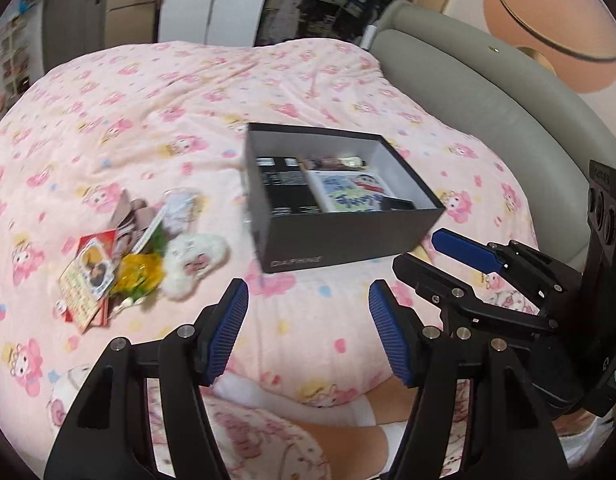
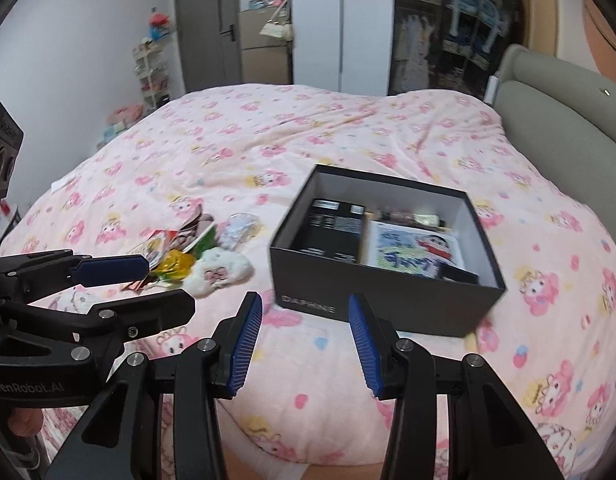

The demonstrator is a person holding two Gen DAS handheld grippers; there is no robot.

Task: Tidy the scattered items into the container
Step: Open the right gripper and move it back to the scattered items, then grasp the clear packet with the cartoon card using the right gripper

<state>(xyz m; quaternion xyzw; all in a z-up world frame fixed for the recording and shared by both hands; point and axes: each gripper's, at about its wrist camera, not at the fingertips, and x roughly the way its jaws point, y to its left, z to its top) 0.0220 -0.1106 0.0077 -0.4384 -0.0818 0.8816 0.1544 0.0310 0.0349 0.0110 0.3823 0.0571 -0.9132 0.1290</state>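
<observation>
A dark open box [image 1: 340, 240] [image 2: 372, 300] sits on the pink bed, holding a black packet [image 2: 332, 232] and a cartoon-printed item [image 2: 412, 252]. Left of it lies a scattered pile: a red card pack [image 1: 87, 276], a yellow wrapped item [image 1: 141, 272] [image 2: 175, 264], a white plush [image 1: 193, 260] [image 2: 219, 270] and a small clear pouch [image 1: 179, 208] [image 2: 237, 230]. My left gripper [image 1: 308, 332] hovers open and empty in front of the box and pile. My right gripper [image 2: 305, 344] is open and empty near the box's front wall; it also shows at the right of the left wrist view [image 1: 440, 256].
The pink patterned blanket [image 1: 147, 120] [image 2: 308, 140] covers the bed. A grey padded headboard [image 1: 508, 120] [image 2: 568, 120] rises at the right. A door, wardrobe and shelves stand beyond the far edge. A person's legs show under the grippers.
</observation>
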